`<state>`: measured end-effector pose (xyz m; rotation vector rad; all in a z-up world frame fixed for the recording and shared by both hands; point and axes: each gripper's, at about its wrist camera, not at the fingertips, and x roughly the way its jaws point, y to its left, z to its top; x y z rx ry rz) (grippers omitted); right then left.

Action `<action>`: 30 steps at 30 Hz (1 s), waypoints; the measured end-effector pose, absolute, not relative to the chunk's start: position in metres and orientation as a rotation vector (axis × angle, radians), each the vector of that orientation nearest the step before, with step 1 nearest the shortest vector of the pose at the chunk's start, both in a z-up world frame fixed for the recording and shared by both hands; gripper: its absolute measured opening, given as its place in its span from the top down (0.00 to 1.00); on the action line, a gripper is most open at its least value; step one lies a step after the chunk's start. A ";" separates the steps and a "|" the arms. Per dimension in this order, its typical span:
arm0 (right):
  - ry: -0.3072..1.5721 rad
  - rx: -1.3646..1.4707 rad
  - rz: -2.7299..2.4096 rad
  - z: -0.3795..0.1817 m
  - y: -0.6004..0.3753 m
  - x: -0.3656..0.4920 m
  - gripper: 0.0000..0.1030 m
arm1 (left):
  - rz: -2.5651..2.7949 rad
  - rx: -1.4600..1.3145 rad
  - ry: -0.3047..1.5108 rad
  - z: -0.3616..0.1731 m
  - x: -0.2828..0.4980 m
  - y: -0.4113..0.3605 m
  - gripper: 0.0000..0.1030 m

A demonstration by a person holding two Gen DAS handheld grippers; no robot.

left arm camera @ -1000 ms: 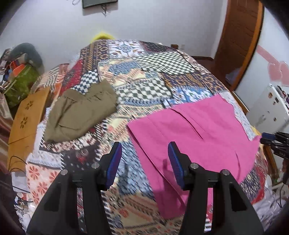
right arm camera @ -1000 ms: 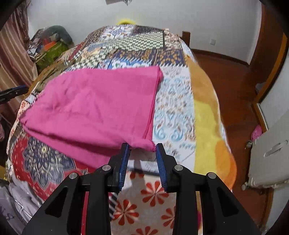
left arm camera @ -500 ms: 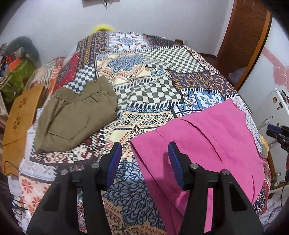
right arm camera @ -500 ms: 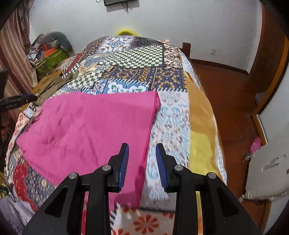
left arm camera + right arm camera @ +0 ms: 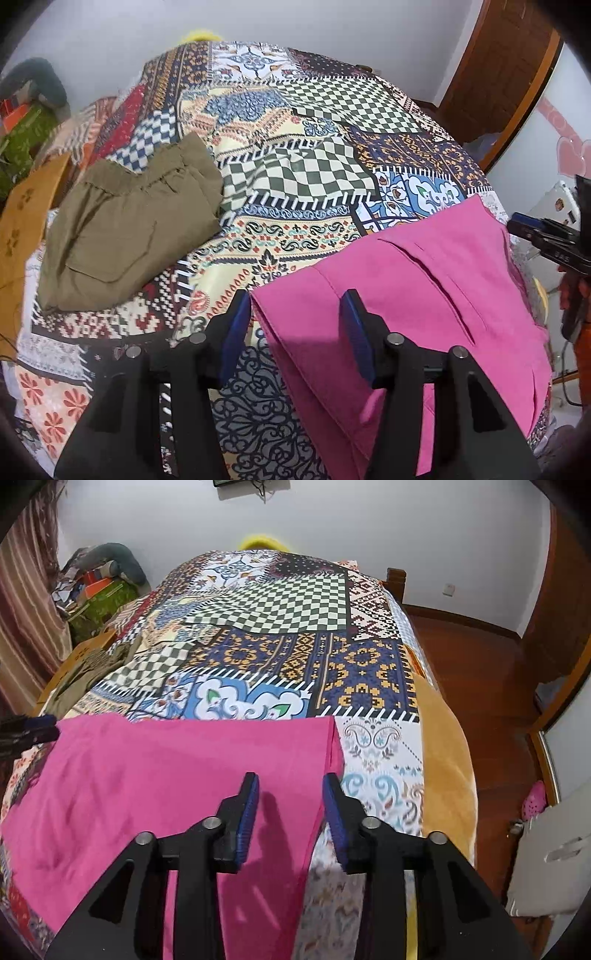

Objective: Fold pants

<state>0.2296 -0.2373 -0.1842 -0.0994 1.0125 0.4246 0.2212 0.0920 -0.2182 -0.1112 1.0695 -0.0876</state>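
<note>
Pink pants (image 5: pixel 406 295) lay folded flat on the patchwork bedspread (image 5: pixel 295 166), on the near right part of the bed in the left wrist view. In the right wrist view the same pants (image 5: pixel 166 775) covered the near left of the bed, their right edge running down past the near edge of the mattress.

Left gripper (image 5: pixel 295 325) hung over the pants' near left corner. Its jaws stood apart and were closing slightly; the corner of the pink cloth sat in the gap, and the pads were not pressing on it. One blue pad (image 5: pixel 234 332) was over the bedspread just left of the cloth edge, the other over the pink cloth.

Right gripper (image 5: pixel 291 805) hung over the pants' right edge, jaws apart and opening. Pink cloth showed between them, not pinched. Right finger was at about the cloth edge, left finger over the cloth.

Each gripper showed at the edge of the other's view: the right one (image 5: pixel 543 240) at the far right side of the pants, the left one (image 5: pixel 26 731) at the pants' far left corner.

Olive-green pants (image 5: pixel 125 229) lay folded on the left side of the bed, well apart from the pink ones. Wooden door (image 5: pixel 506 62) at far right, white wall (image 5: pixel 369 524) behind the bed.
</note>
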 end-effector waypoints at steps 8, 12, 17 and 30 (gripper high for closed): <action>1.048 -0.102 0.414 -0.203 -0.238 0.251 0.62 | -0.086 -0.159 1.081 -0.224 0.217 0.097 0.63; 1.066 -0.101 0.419 -0.210 -0.238 0.258 0.62 | -0.078 -0.222 1.100 -0.230 0.218 0.104 0.76; 1.071 -0.111 0.423 -0.216 -0.236 0.266 0.62 | -0.080 -0.217 1.094 -0.232 0.219 0.101 0.93; 1.034 -0.141 0.464 -0.221 -0.224 0.267 0.91 | -0.042 -0.034 0.965 -0.209 0.220 0.086 0.98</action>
